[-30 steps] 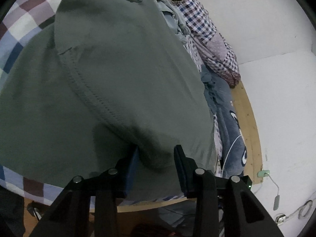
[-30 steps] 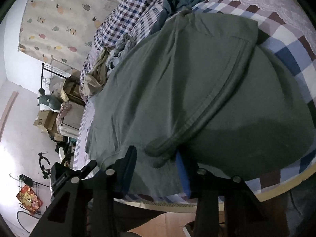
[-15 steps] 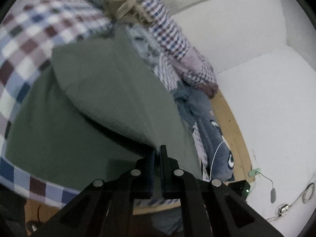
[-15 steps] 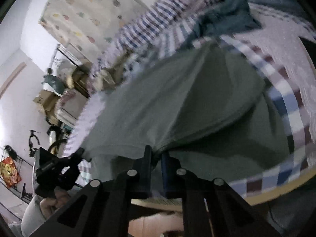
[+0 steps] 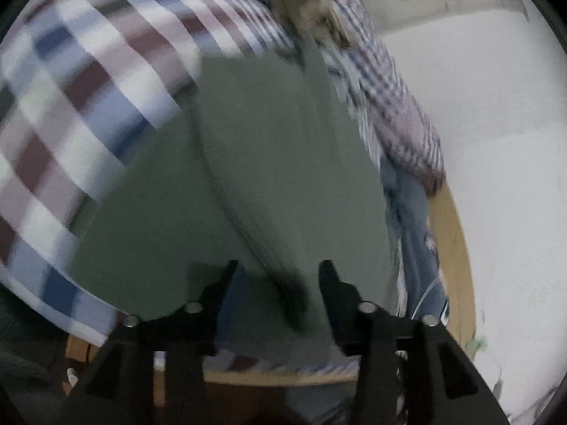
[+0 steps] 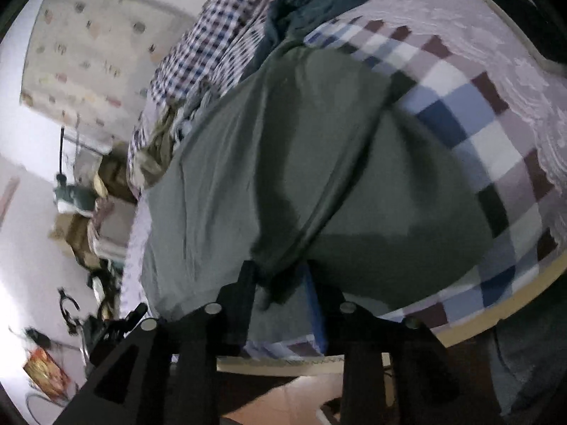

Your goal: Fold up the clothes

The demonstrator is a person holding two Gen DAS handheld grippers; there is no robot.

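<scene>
Left gripper (image 5: 276,279) fingers apart, grey-green cotton garment (image 5: 269,163) lies half-folded on the checked bedsheet (image 5: 81,81), w/ its fold ridge between them. Right gripper (image 6: 280,283) fingers also apart, straddling the bunched hem. Risk: loose bunched edge could slide off the bed edge or set a crooked fold.

Left wrist view: motion-blurred throughout; checked bedsheet (image 5: 81,113) squares smeared, green garment (image 5: 269,177) seams indistinct, heap of clothes (image 5: 386,113) at far edge not separable into items. Right wrist view: shelf clutter (image 6: 88,219) at left too small and blurred to identify; garment's near hem hidden behind right gripper (image 6: 283,283); whether cloth touches its fingers cannot be told
</scene>
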